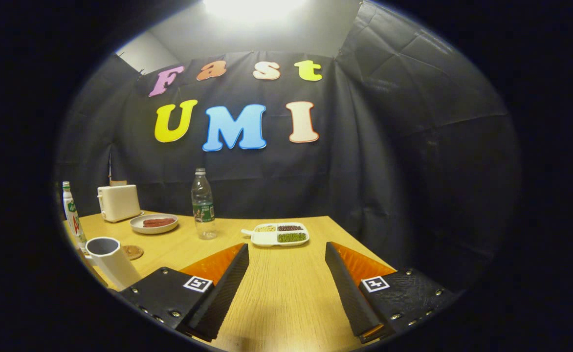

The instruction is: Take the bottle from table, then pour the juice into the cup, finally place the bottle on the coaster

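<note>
At the table's left edge stands a white and green bottle (71, 215) with a red mark on its label, upright and partly cut off. Just in front of it a pale cup (109, 259) stands with its mouth open upward, and a round brown coaster (132, 252) lies right beside the cup. A clear plastic bottle (203, 204) with a green label stands upright farther back, ahead and left of the fingers. My gripper (286, 249) is open above the wooden table (286, 298), with nothing between its fingers. Cup and coaster sit to the left of the left finger.
A cream toaster (119, 202) stands at the back left by the wall, with a plate of sausages (154, 223) next to it. A white divided tray (277, 234) of beans and grains lies just beyond the fingers. The table's right edge runs close to the right finger.
</note>
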{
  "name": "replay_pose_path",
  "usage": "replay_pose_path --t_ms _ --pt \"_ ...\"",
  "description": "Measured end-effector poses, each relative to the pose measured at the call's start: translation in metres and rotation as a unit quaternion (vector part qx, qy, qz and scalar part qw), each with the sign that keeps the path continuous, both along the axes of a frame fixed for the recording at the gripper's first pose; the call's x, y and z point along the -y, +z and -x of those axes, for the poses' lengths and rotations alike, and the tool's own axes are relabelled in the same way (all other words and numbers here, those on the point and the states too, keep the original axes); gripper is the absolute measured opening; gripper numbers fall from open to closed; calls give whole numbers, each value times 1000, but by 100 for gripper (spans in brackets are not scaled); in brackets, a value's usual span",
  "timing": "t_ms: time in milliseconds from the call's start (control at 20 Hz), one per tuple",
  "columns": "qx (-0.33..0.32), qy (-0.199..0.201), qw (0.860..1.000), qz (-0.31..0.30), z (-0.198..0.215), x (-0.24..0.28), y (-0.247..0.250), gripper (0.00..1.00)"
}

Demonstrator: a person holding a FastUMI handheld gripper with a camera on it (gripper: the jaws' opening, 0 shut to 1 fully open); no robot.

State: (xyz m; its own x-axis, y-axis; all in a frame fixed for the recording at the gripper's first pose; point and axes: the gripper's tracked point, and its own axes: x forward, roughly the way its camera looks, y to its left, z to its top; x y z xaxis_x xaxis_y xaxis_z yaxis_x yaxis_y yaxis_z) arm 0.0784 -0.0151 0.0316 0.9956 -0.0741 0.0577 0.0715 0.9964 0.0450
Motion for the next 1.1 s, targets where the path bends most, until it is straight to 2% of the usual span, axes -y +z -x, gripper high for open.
replay_pose_path --t_ms 150,300,400,700,1100 --pt "52 -33 998 -4 10 3 48 95" --pt "60 -73 995 9 38 -5 83 95" --pt "70 -80 994 30 61 -26 111 95" --pt "83 -9 996 15 94 -137 155 95" --pt "80 132 988 -26 110 -297 148 95"
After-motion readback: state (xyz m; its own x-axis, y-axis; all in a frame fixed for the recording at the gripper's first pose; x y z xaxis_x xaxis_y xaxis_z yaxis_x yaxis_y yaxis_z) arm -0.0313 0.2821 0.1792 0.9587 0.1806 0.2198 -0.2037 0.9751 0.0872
